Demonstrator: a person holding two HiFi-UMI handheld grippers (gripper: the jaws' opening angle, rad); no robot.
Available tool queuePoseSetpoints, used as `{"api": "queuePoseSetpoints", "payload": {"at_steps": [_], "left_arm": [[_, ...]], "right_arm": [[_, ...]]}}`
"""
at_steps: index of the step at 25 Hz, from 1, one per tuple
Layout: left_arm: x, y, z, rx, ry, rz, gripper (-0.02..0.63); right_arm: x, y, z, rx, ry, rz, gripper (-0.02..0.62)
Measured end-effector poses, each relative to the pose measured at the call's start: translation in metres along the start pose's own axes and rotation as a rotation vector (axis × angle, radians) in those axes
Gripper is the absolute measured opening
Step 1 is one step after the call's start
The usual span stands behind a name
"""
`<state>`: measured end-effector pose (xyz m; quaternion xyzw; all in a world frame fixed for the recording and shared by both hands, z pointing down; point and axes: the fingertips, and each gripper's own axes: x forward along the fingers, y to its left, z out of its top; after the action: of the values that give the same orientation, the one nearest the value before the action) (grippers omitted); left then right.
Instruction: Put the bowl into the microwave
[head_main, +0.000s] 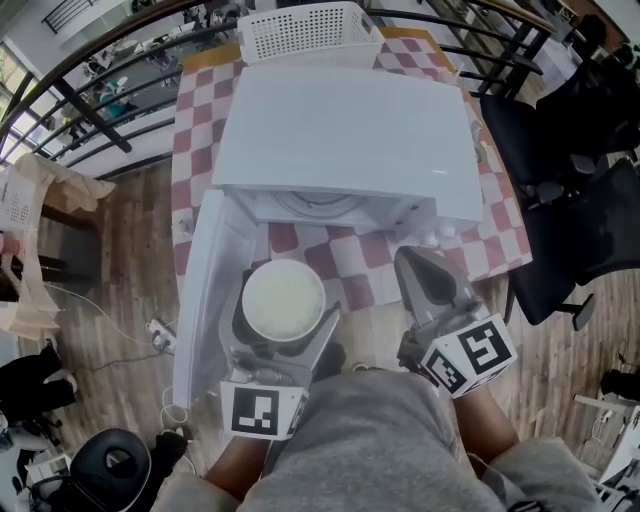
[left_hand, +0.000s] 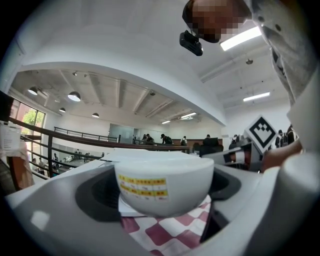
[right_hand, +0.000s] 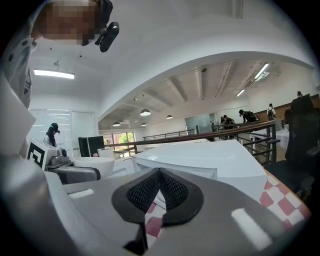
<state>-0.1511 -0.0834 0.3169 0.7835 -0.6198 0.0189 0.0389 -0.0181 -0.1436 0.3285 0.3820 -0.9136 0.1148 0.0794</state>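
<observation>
Checkered desk (head_main: 335, 255) on wood floor (head_main: 130, 240), railing (head_main: 100, 75) beyond. Left gripper (head_main: 287, 322) fingers clamp bowl (head_main: 284, 296) near the open microwave (head_main: 340, 130); right gripper (head_main: 412, 258) fingers closed, empty. Microwave cavity mostly hidden from above.

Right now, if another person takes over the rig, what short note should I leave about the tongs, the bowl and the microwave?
Left tongs: shut on the white bowl, held in front of the microwave opening, not inside yet.
Right tongs: shut, empty, to the right of the bowl.
Microwave: on the checkered table, door swung open to the left.
Done: door open, bowl grasped.
Left: move the bowl into the cavity, release it, probably close the door.
</observation>
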Motion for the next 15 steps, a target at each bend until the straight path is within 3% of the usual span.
{"api": "queuePoseSetpoints", "payload": {"at_steps": [2,6,10,15], "left_arm": [[0.003,0.004,0.002,0.003,-0.023,-0.017,0.505],[0.006,0.012,-0.009,-0.013,0.034,-0.050,0.505],[0.009,0.020,-0.010,-0.024,0.014,-0.055,0.505],[0.012,0.021,-0.020,-0.054,0.051,-0.066,0.505]], "right_arm": [[0.005,0.001,0.003,-0.007,-0.002,-0.011,-0.002],[0.014,0.007,0.006,-0.024,-0.004,-0.025,-0.002],[0.018,0.010,0.011,-0.036,-0.011,-0.040,-0.002],[0.021,0.009,0.012,-0.049,-0.011,-0.059,-0.002]]}}
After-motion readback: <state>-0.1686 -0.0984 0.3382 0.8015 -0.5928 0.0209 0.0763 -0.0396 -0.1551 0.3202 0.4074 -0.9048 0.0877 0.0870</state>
